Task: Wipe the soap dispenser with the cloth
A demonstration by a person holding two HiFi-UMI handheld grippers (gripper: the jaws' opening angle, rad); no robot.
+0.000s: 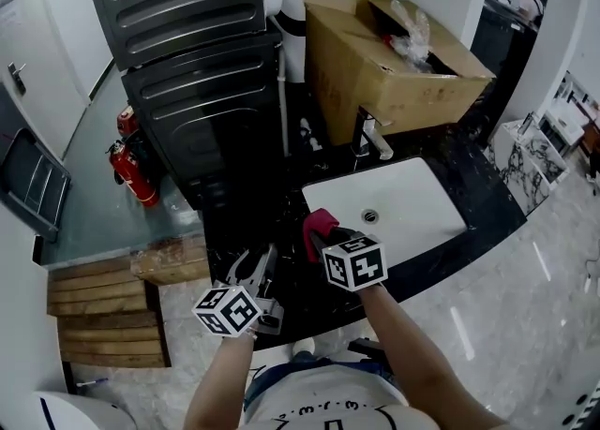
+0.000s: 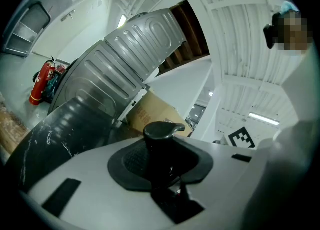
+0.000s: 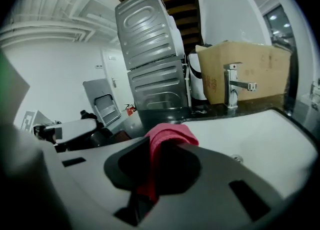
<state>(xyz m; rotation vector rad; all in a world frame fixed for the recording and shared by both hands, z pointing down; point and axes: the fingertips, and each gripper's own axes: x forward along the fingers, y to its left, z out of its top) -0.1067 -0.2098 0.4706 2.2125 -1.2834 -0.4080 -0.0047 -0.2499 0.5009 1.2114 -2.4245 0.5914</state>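
Note:
In the left gripper view, a black soap dispenser (image 2: 162, 135) stands upright between the jaws, its pump head on top. My left gripper (image 2: 165, 174) is shut on it. The head view shows the left gripper (image 1: 257, 274) low over the black counter, with the dispenser itself hard to make out against the dark stone. My right gripper (image 1: 325, 234) is shut on a red cloth (image 1: 319, 225), which bunches out past the jaw tips (image 3: 167, 139). It hovers just right of the left gripper, at the sink's near left corner. The right gripper view shows the left gripper (image 3: 75, 131) close by on the left.
A white sink basin (image 1: 412, 217) with a chrome faucet (image 1: 371, 136) is set in the black marble counter (image 1: 478, 185). Behind it stands an open cardboard box (image 1: 375, 63). A dark ribbed metal appliance (image 1: 192, 44) stands at the left, with red fire extinguishers (image 1: 131, 170) and wooden pallets (image 1: 103, 311) on the floor.

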